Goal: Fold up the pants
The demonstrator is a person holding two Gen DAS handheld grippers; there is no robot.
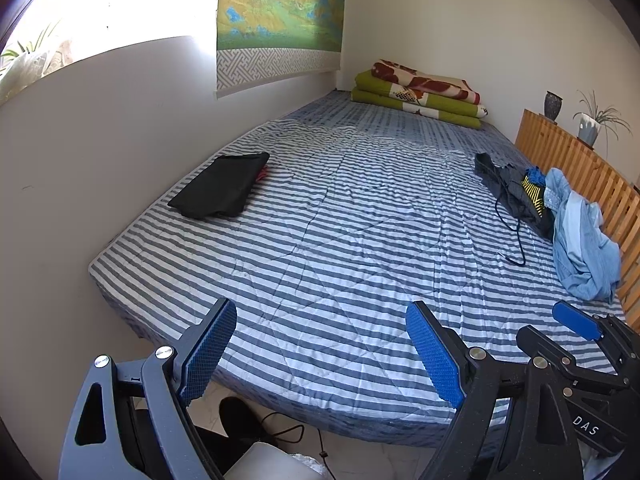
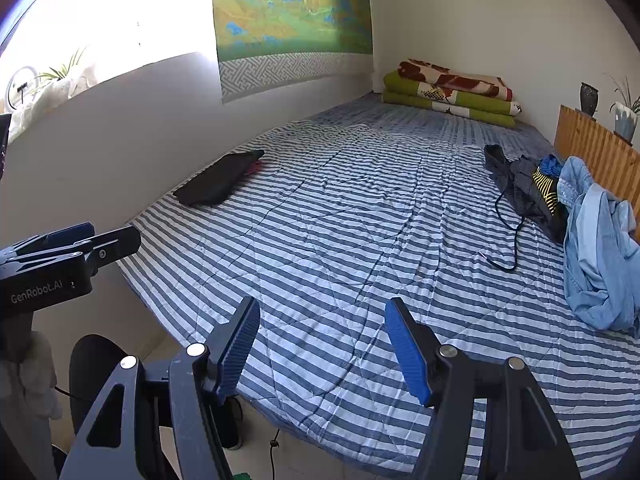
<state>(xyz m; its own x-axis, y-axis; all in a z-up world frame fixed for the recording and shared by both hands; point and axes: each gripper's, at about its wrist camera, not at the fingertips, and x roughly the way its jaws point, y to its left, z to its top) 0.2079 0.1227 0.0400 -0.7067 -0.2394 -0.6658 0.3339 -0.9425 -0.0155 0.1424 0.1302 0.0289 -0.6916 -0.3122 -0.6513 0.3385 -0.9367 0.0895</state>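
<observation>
Left gripper (image 1: 322, 350): jaws wide apart, nothing between the blue pads, poised over the near edge of the bed; in the right wrist view only its fingertips and body show at the left edge.
Right gripper (image 2: 324, 350): jaws released, moderately apart, empty, over the near part of the bed; in the left wrist view it shows partly at the lower right, one blue pad visible.
Bed (image 1: 320, 240): striped blue-and-white cover, wrinkled; near corner cut off behind the grippers.
Folded pants (image 1: 222, 190): black, flat, at the left side of the bed near the wall; something red peeks out at the far end, too small to tell.
Clothes pile (image 1: 560, 216): at the right side of the bed against the slatted wooden board (image 1: 580, 164); light-blue denim over dark cloth and a yellow-black striped piece; which of these are pants cannot be told. A dark cord trails from the pile onto the cover.
Blankets (image 1: 420, 94): folded stack at the far corner.
Wall hanging (image 1: 280, 20): top cut off.
Floor under the bed edge: dark shapes and a cable, hard to make out.
</observation>
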